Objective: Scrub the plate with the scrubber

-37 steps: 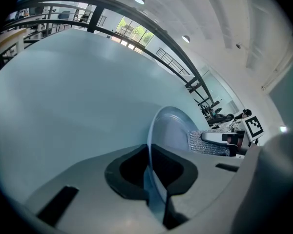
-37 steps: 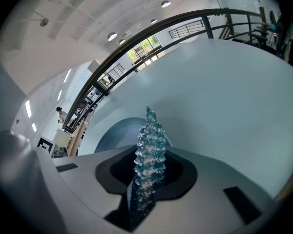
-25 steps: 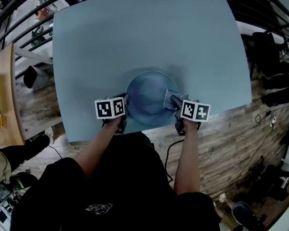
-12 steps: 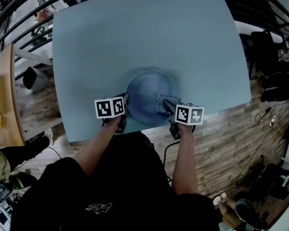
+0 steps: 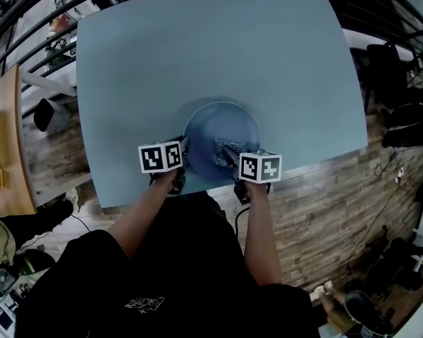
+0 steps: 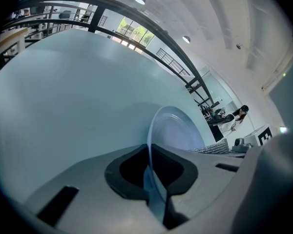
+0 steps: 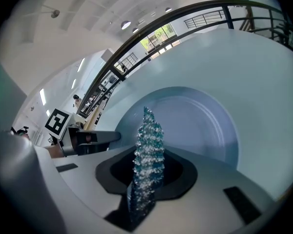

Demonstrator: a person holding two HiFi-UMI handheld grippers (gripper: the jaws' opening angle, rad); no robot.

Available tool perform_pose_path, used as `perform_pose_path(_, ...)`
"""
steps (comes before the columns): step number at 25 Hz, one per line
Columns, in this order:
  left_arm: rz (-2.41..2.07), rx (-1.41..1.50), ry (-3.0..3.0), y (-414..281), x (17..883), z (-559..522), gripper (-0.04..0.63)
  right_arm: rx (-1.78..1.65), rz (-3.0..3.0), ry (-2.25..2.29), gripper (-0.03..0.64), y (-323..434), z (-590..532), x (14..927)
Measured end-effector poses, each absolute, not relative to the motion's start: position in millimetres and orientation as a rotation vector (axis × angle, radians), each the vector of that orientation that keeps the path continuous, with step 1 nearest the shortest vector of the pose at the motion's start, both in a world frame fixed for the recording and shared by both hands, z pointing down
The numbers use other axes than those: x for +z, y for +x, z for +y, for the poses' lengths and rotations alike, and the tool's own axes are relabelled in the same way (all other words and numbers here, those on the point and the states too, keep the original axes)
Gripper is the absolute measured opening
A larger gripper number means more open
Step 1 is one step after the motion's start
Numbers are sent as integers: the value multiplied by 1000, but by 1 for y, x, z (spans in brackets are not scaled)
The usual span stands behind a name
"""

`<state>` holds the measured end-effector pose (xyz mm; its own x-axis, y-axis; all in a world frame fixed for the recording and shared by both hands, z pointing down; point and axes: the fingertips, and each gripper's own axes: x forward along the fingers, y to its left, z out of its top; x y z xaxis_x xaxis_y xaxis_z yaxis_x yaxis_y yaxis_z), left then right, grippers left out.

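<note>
A pale blue plate (image 5: 222,132) lies near the front edge of the grey-blue table (image 5: 218,55). My left gripper (image 5: 184,158) is shut on the plate's near-left rim (image 6: 154,145), which runs edge-on between the jaws. My right gripper (image 5: 229,155) is shut on a glittering silver-teal scrubber (image 5: 222,151), which lies on the plate's near right part. In the right gripper view the scrubber (image 7: 147,155) stands up between the jaws over the plate's well (image 7: 195,123), with the left gripper (image 7: 90,139) at the left.
The table's front edge (image 5: 162,196) runs just below both grippers, with wood floor beyond. A wooden bench (image 5: 3,139) stands at the left and black railings (image 5: 28,13) ring the table. A person (image 6: 234,117) stands far off.
My right gripper has slid left across the plate with the scrubber, from the right rim toward the near middle. The left gripper and plate have stayed put.
</note>
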<state>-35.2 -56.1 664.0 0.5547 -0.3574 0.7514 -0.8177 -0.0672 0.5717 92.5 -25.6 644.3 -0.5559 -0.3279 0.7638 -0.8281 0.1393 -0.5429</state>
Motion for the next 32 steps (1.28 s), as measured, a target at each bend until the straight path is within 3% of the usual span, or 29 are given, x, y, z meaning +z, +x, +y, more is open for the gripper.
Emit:
perform_pose_path(17,-990,523,1703,-43,659,-50,48,1466,-2089,1148,83,47,-40,626)
perform_pose_path(32,-1126,461,1827,-67,595,-33,48,1354,-2287,1452,83,102,-22,553)
